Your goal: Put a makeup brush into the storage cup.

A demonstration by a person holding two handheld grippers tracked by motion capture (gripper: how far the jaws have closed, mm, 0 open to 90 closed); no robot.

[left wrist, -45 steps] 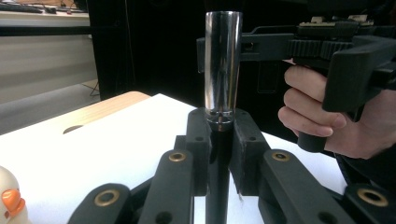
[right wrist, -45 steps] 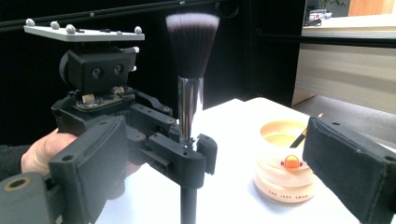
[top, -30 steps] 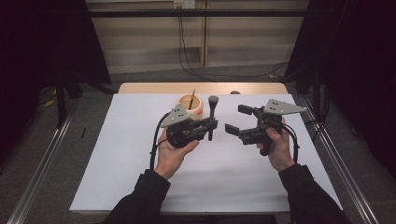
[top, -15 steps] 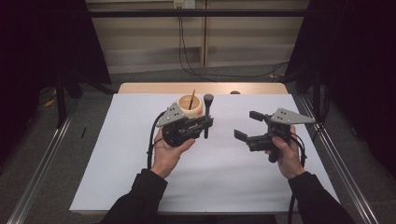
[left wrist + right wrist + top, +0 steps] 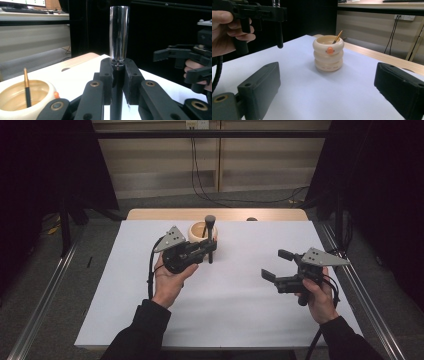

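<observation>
While both hands hold their grippers above the white sheet, the cream pot serves as the landmark for every place below.

Pot (image 5: 202,231): cream, glossy, shaped like stacked rounded rings with a small orange knob on its side; it stands on the far middle of the sheet.

Brush (image 5: 336,37): a thin stick with a golden upper part and dark lower part, leaning inside the pot; its lower end is hidden by the pot wall.

Left gripper (image 5: 208,251): matt black linkage with brass-coloured pins and a grey three-cornered plate; it hangs just on the near side of the pot, its jaws closed tight on the black tool.

Black tool (image 5: 210,239): a slim upright rod, its upper part a shiny, mirror-like cylinder, its lower shaft dull black; it stands just beside the pot, above the sheet. The top is cut off in the left gripper view.

Right gripper (image 5: 278,265): same black build, well to the right of the pot and nearer the person; jaws spread wide, nothing between them.

Sheet (image 5: 240,295): smooth, plain white, covering most of the table (image 5: 165,214), whose pale wood shows as a strip beyond the pot.

Dark small object (image 5: 251,219): on the wood strip right of the pot; too small to make out.
</observation>
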